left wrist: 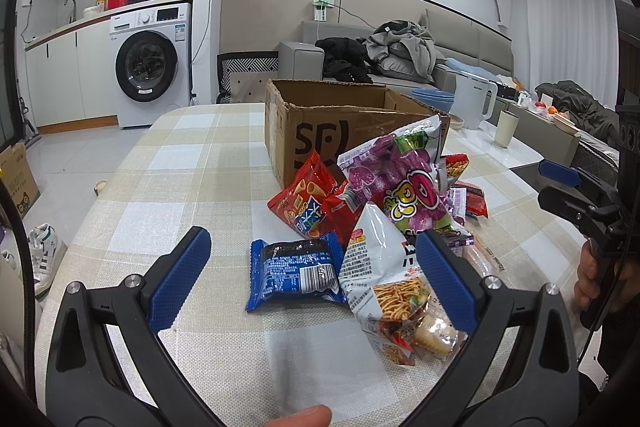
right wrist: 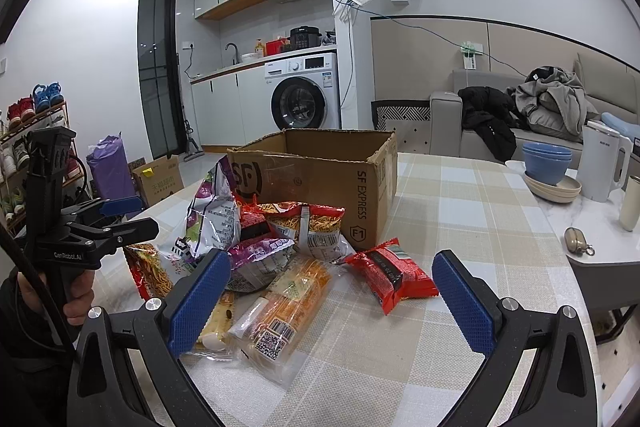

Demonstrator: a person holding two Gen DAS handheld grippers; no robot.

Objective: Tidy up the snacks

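Note:
A pile of snack packets lies on the checked tablecloth in front of an open cardboard box [left wrist: 320, 119] [right wrist: 320, 167]. My left gripper [left wrist: 312, 267] stands open just above the table, with a blue packet [left wrist: 294, 273] between its fingers and a white noodle-snack bag [left wrist: 380, 275] by its right finger. Behind these lie a purple bag [left wrist: 396, 183] and a red bag [left wrist: 308, 195]. My right gripper [right wrist: 332, 291] is open too, straddling a clear orange packet [right wrist: 288, 303] and a red packet [right wrist: 392, 273]. Neither gripper holds anything. Each shows in the other's view, the right gripper [left wrist: 550, 185] and the left gripper [right wrist: 140, 215].
Blue bowls [right wrist: 546, 161], a white kettle [right wrist: 604, 163], a cream cup [right wrist: 630, 203] and a small pouch [right wrist: 576, 239] stand at the table's right side. The table edge curves away on the left, with the floor and a small carton [right wrist: 160, 179] below.

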